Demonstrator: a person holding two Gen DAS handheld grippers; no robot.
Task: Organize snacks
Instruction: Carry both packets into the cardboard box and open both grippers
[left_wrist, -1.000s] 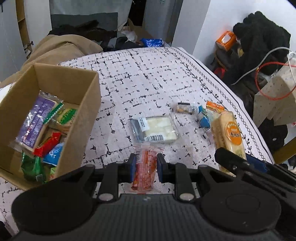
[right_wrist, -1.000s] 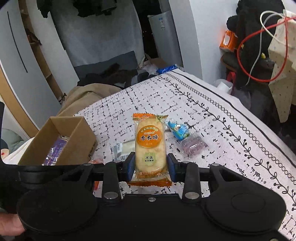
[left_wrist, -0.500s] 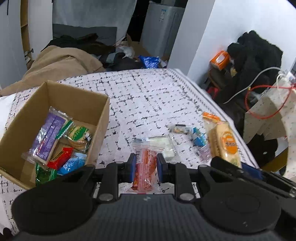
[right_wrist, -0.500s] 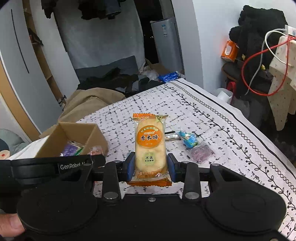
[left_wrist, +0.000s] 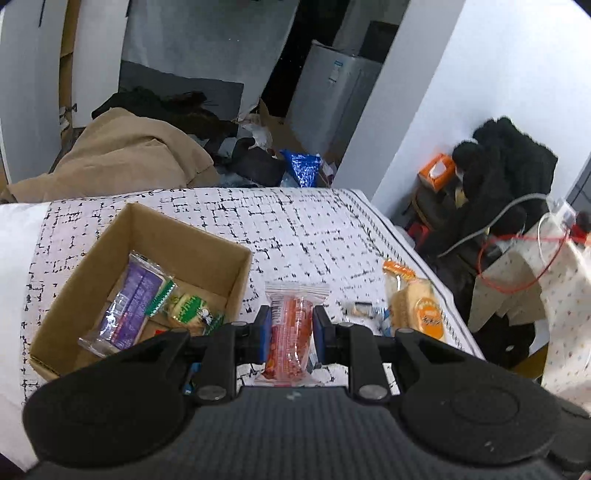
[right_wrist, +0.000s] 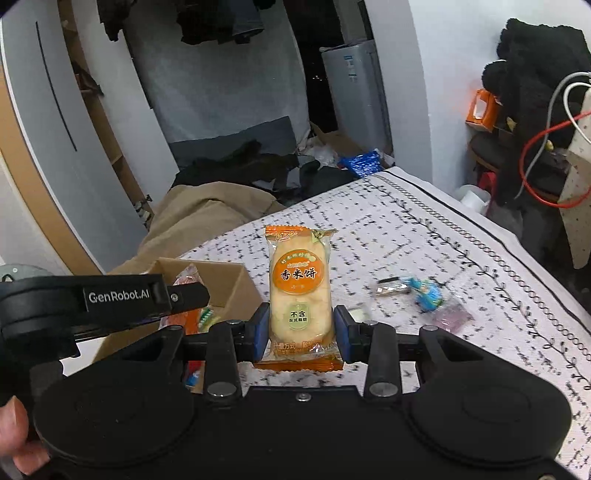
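A: Snacks in both claws at once! The left gripper (left_wrist: 289, 328) is clamped on a red packet (left_wrist: 290, 325), jaws pressed to its sides, the packet pointing straight ahead between them.

B: And the right gripper (right_wrist: 300, 328) is squeezed shut on an orange rice cracker (right_wrist: 300, 291), standing upright in the jaws. Neither snack is in the box yet.

A: The cardboard box (left_wrist: 229, 284) sits just ahead and to the left of the left claw, open at the top. A purple packet (left_wrist: 129, 306) and a green one (left_wrist: 188, 306) lie inside, so part of the sorting looks done.

B: From the right claw, the box (right_wrist: 236, 291) is ahead and to the left too, with the left gripper's black body crossing in front of it.

A: What's left, then? I'd say these two carried snacks first, with the red packet closest to going in.

B: Then the stragglers on the bedspread (right_wrist: 424, 229): ahead and right of the right claw lie a blue candy (right_wrist: 428, 295), a pinkish packet (right_wrist: 448, 315) and a small dark-ended wrapper (right_wrist: 393, 290). A white packet (right_wrist: 356, 314) peeks out just beside the right jaw.

A: So roughly midway, by my reckoning. Several pieces boxed, two in the air, about four on the cloth.
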